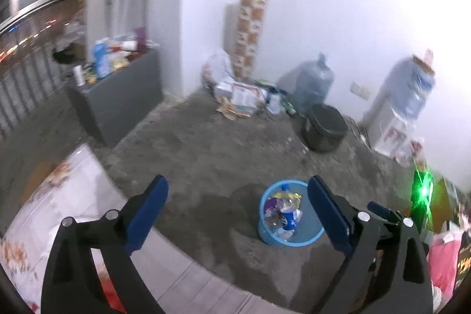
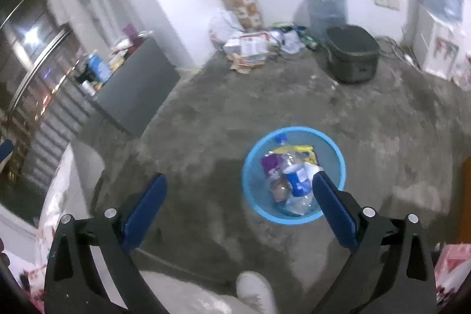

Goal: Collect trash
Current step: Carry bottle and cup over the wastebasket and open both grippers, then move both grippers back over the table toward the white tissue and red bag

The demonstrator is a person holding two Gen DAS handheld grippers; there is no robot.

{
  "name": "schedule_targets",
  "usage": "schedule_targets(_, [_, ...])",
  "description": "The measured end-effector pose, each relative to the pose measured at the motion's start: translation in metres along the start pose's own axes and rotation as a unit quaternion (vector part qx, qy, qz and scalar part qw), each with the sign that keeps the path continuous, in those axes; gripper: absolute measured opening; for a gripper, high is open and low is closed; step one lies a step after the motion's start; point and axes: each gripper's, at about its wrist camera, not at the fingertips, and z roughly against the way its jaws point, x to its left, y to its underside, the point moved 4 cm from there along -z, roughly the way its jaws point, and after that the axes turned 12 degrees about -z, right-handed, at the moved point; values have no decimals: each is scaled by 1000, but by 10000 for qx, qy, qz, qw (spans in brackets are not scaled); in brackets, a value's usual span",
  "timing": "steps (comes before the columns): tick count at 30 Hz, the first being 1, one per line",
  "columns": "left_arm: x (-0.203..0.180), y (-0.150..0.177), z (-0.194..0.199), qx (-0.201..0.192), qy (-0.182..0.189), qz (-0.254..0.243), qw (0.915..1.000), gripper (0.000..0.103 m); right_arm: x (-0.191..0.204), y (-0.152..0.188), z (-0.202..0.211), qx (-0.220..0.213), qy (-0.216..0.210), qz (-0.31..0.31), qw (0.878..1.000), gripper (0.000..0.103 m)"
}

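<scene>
Bare grey concrete floor (image 2: 223, 96) holds the round blue plastic waste basket (image 2: 338, 150) of bottles and wrappers at five o'clock, both the left hand-held gripper (image 1: 238, 214) and the right hand-held gripper (image 2: 240, 211) gape empty, so a drop looks finished and the litter pile (image 2: 253, 47) at twelve o'clock seems next.

Your left gripper (image 1: 238, 193) & right gripper (image 2: 240, 190) look alike: black angular frames w/ curved arms spreading from the bottom edge, each ending in a flat royal-blue finger pad (image 1: 147, 214) shaped like a long rounded slab. Two round silver screw heads sit on each arm near the pad mount, approx. side by side, w/ a tapered slot cut into the black link below them. In the right wrist view your white shoe (image 2: 256, 293) shows at the bottom edge, beside pale trouser fabric; details too blurred to say more.
</scene>
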Motion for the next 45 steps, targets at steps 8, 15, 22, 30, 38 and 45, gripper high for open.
schedule_targets(8, [53,39,73,-193,-457,857,9951,97,55,17,23,-331,72,1003,9944,95])
schedule_targets(15, [89,71,121,-283,-758,1466,9859,97,93,41,46,-619,123,1804,9816,95])
schedule_targets(22, [107,98,168,-510,-1200,1730,9763,97,123,58,64,-812,96,2318,9693,95])
schedule_targets(30, [120,124,197,-498,-1364,1925,9705,97,163,73,73,-842,-323,2694,9588,95])
schedule_targets(38, [137,140,222,-655,-1542,2121,9628,97,199,86,82,-840,-896,2952,9475,95])
schedule_targets(45, [150,143,233,-708,-1783,2123,9582,97,216,92,84,-788,-1153,3061,9417,95])
